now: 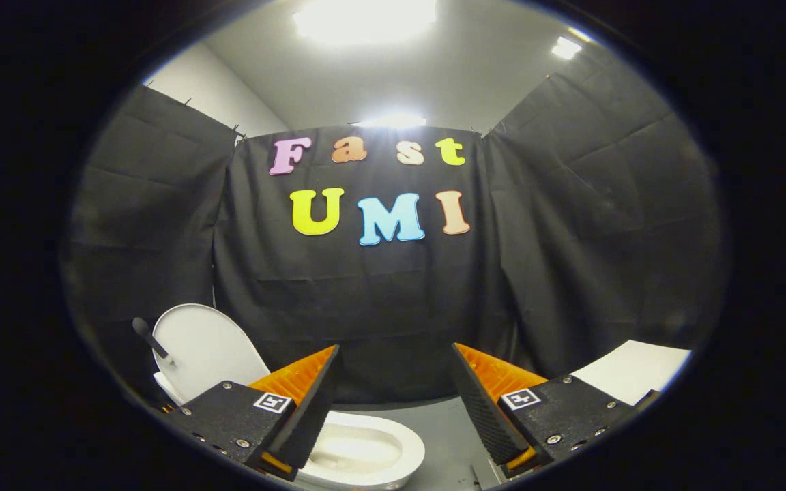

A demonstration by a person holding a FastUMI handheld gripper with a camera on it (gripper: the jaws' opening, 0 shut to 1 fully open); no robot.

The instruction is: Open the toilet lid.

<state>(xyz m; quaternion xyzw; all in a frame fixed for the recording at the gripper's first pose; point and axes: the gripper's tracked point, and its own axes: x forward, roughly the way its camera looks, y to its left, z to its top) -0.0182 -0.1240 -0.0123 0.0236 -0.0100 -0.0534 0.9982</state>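
Black cloth is hanging behind the toilet (pixel 359 453), its lid (pixel 205 348) standing raised; the gripper (pixel 396 395) fingers are spread open, gripping nothing.

The left finger (pixel 311 402) of the gripper (pixel 396 361) covers the near left rim of the toilet bowl (pixel 366 450) and the foot of the raised toilet lid (pixel 205 348), so the hinge cannot be seen. A dark handle (pixel 149 337) crosses the lid; its lower end is hidden. A white surface (pixel 638 368) beyond the right finger is cut off, too partial to identify.
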